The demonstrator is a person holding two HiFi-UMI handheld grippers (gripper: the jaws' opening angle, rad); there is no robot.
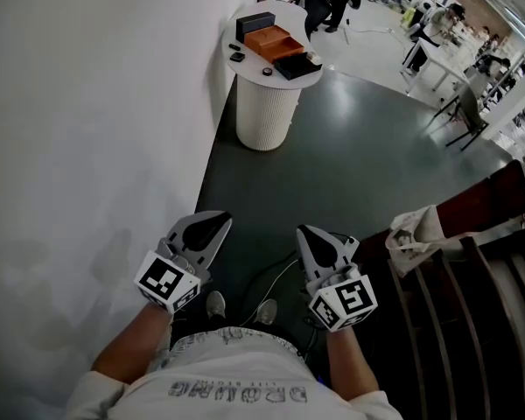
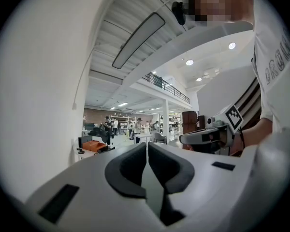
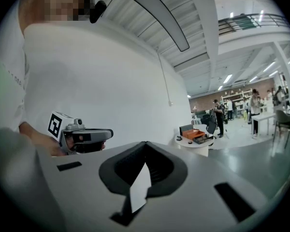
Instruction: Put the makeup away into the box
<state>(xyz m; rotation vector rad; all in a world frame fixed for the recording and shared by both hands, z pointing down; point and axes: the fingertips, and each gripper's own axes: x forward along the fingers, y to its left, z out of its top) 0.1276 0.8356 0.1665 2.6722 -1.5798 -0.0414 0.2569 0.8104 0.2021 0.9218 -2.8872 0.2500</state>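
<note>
Far ahead stands a round white table [image 1: 264, 112]. On it are an open orange box [image 1: 276, 40], a black case [image 1: 255, 24], a black tray [image 1: 296, 64] and small dark makeup pieces [image 1: 237, 57]. My left gripper [image 1: 215, 222] and right gripper [image 1: 306, 234] are held side by side near my body, well short of the table. Both are shut with nothing between their jaws. The left gripper view shows its closed jaws [image 2: 147, 146] and the orange box [image 2: 93, 145] in the distance. In the right gripper view the closed jaws [image 3: 145, 146] point toward the table [image 3: 195, 144].
A white wall [image 1: 87, 147] runs along the left. Dark floor [image 1: 350, 147] lies between me and the table, with a cable [image 1: 276, 278] by my feet. A pale bag [image 1: 420, 230] and dark slatted steps [image 1: 472, 304] are at right. People and desks stand far off.
</note>
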